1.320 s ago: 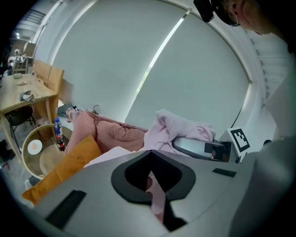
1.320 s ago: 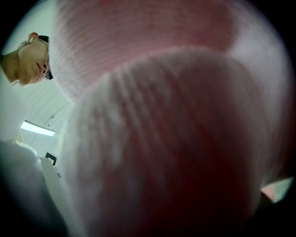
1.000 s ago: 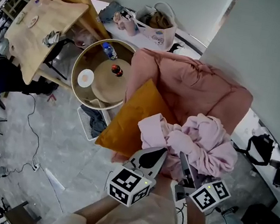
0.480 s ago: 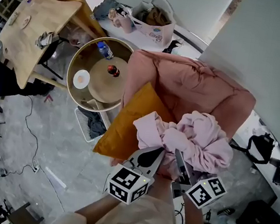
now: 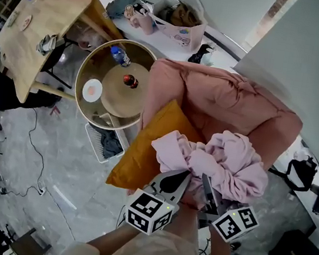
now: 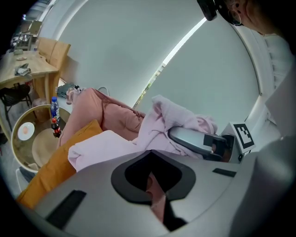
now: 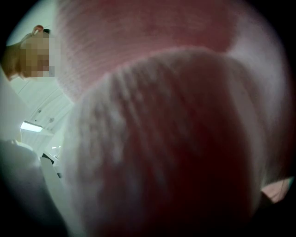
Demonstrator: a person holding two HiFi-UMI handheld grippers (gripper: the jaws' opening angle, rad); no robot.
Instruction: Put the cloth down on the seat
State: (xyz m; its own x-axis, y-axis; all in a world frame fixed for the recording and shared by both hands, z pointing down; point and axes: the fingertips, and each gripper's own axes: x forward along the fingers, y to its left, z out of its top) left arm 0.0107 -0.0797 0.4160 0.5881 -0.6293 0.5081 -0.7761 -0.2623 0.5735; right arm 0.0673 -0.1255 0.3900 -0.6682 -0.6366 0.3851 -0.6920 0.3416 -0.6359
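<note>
Clenching the cloth (image 5: pixel 231 161), left hand-held gripper (image 5: pixel 182 175) and right hand-held gripper (image 5: pixel 206 179) hover at armchair (image 5: pixel 223 98) front.

support: pink armchair (image 5: pixel 228 101) | on it: orange cushion (image 5: pixel 146 147)

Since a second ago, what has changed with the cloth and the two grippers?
The cloth, carried by the left gripper and right gripper, has come slightly lower and further in over the armchair. Nothing was let go: the left gripper still pinches it, and the right gripper is still buried in it. The orange cushion and round table stayed put.
</note>
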